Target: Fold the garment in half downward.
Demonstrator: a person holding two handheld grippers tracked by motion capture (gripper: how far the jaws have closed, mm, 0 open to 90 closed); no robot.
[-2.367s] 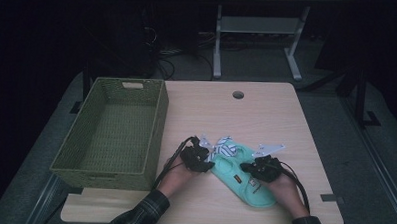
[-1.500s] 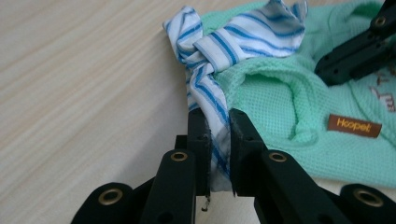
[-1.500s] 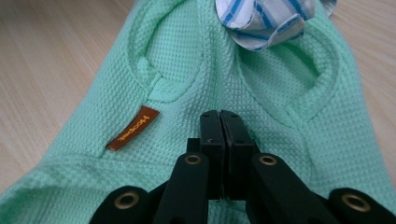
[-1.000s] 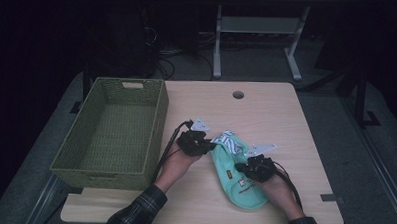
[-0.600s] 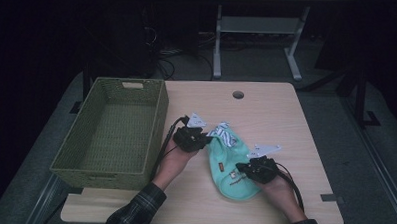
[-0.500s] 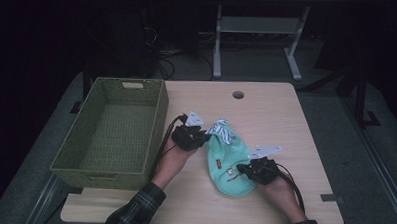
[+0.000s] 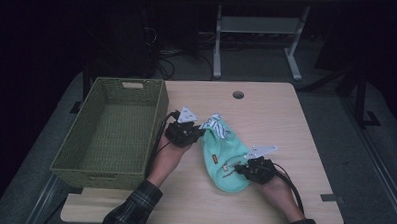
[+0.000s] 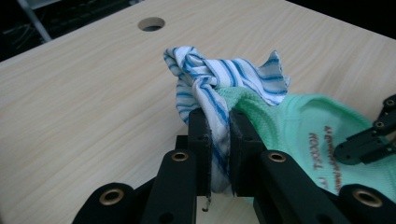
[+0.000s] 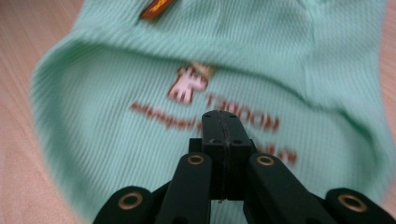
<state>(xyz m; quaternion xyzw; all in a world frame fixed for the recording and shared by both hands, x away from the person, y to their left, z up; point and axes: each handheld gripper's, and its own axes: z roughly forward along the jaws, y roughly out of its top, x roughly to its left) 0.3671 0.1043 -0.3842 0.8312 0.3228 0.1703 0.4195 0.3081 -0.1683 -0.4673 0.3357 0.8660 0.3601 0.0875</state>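
Pale wood-grain desk (image 7: 286, 120) under dim light: nearest, the right tool (image 7: 237, 169) is clenched tight, its tips on the ribbed mint-green garment (image 7: 225, 153) lying mid-desk. Beyond, the left tool (image 8: 219, 135) is clamped on a crumpled blue-striped white cloth (image 8: 210, 79) at the garment's far end, beside a woven green basket (image 7: 85, 158).

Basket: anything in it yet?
Empty. The basket shows bare woven floor in the high view; the green garment lies on the table beside it.
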